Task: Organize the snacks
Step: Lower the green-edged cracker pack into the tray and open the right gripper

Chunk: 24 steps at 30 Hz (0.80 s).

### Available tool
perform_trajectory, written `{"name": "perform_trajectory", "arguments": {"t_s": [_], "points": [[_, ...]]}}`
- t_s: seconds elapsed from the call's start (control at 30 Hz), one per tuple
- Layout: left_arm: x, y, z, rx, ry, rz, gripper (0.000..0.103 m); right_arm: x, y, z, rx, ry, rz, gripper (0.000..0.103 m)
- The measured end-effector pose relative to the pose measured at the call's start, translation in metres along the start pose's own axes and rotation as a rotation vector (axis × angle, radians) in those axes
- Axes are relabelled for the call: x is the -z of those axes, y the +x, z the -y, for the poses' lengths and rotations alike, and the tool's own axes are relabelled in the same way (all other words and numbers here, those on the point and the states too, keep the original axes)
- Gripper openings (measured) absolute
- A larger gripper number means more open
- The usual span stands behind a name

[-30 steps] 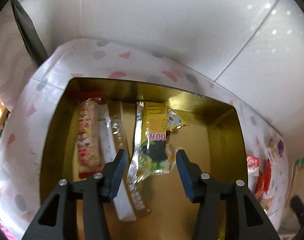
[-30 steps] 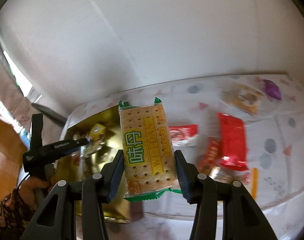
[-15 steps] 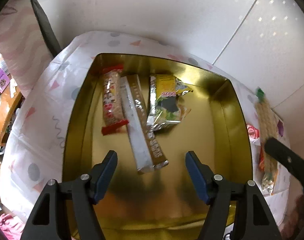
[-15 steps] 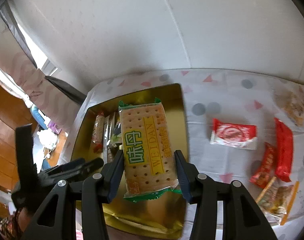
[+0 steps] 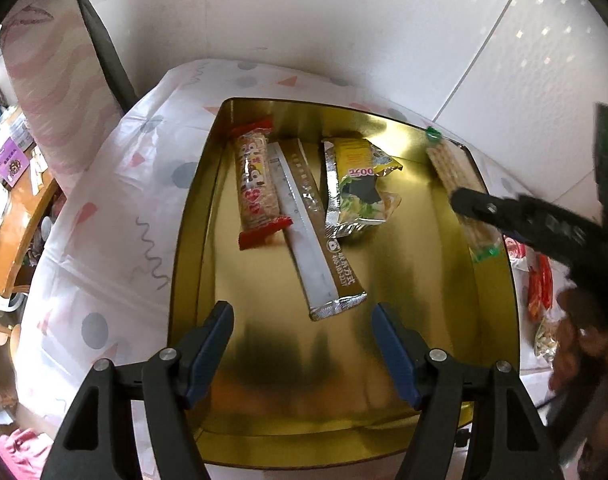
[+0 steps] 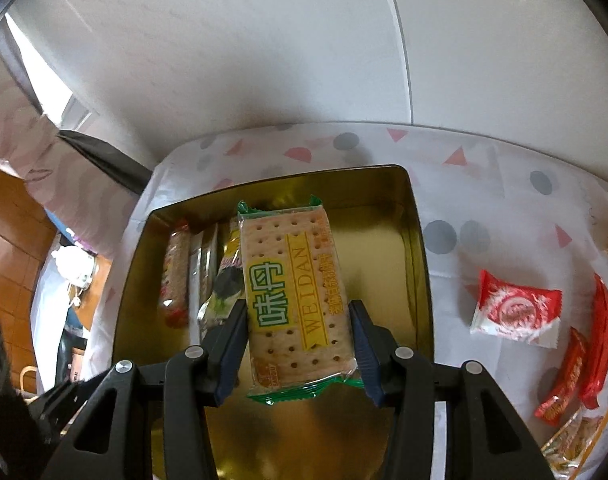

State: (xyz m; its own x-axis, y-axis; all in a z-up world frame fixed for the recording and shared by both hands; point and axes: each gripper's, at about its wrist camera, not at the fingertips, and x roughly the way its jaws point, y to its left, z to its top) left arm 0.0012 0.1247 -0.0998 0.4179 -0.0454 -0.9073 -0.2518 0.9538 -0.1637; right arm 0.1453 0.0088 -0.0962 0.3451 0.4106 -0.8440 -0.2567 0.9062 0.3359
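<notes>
Both wrist cams look steeply down, close over the gold tin (image 5: 191, 216); both frame it, from opposite sides.

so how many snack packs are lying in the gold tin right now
3, side by side at the far left of the gold tin: red-ended biscuit pack, long silver-and-gold bar, yellow packet. The cracker pack is held above it in the right gripper.

Left tongs (image 5: 302, 322) opened (nothing between them), pulled back, right tongs (image 6: 299, 322) carried cracker packet (image 6: 293, 292) over gold tin (image 6: 418, 240)
</notes>
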Motion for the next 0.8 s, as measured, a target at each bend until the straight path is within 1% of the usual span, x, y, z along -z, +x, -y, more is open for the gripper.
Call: {"name": "perform_trajectory", "arguments": {"t_s": [0.17,0.4,0.43,0.5,0.63,0.8], "points": [[0.001,-0.001,-0.008,-0.011,-0.004,0.002,0.072,-0.011,0.020,-0.001,0.035,0.014,-0.028,0.050],[0.004,-0.002,-0.020,-0.027,-0.028,0.001,0.072,-0.020,0.041,0.012,0.060,0.110,-0.053,0.050],[0.004,-0.002,-0.021,-0.030,-0.032,0.001,0.072,-0.022,0.042,0.011,0.078,0.105,-0.042,0.050],[0.005,-0.002,-0.023,-0.033,-0.038,-0.003,0.072,-0.026,0.045,0.010,0.082,0.090,-0.032,0.052],[0.006,0.000,-0.023,-0.028,-0.048,-0.007,0.072,-0.030,0.046,0.006,0.092,0.054,-0.039,0.052],[0.004,0.001,-0.016,-0.017,-0.043,-0.004,0.072,-0.025,0.035,0.003,0.081,0.015,-0.024,0.052]]}}
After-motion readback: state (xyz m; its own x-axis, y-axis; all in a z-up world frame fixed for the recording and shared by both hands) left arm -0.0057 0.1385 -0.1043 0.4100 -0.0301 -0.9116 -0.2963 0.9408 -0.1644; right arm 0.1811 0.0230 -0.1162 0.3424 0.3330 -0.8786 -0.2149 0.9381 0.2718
